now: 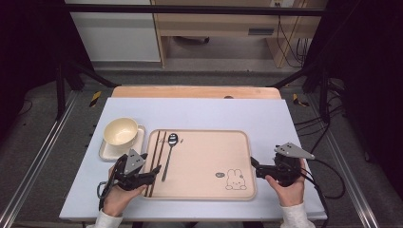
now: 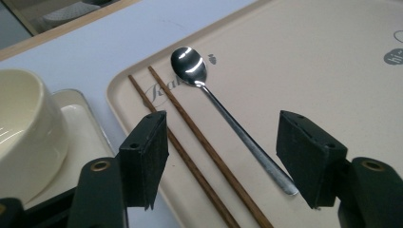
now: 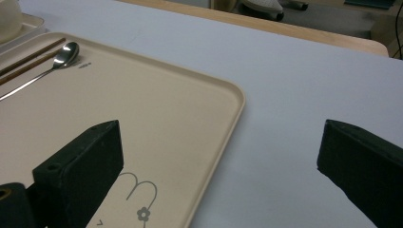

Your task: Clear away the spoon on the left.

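In the high view the left gripper [image 1: 153, 172] sits at about seven o'clock on the table [image 1: 199, 111], its jaws apart over the near-left edge of the beige tray [image 1: 209, 161]; the spoon [image 1: 169, 153] lies on the tray with its bowl toward twelve o'clock and its handle toward six, just right of the pair of chopsticks [image 1: 157, 156]; the cream bowl [image 1: 120, 130] rests on a small square dish [image 1: 138, 142] at ten o'clock, off the tray; the right gripper [image 1: 254, 165] waits at four o'clock by the tray's right rim, clear of everything. In the left gripper view the jaws are spread and pinch nothing; the spoon [image 2: 223, 116] and the chopsticks [image 2: 199, 156] run up between them on the tray [image 2: 332, 71], the spoon's handle end close to the right-hand jaw, though whether that jaw brushes it is hard to tell from this angle; the bowl [image 2: 23, 128] fills the nine o'clock side. In the right gripper view the jaws stand wide over the tray's rim [image 3: 237, 109] and the bare table [image 3: 309, 71]; the spoon [image 3: 52, 61] lies far off at ten o'clock. I judge the step to be the laying of cutlery on the tray, with the spoon set down and free; the next move calls for drawing the left gripper clear without nudging the spoon or chopsticks out of line.
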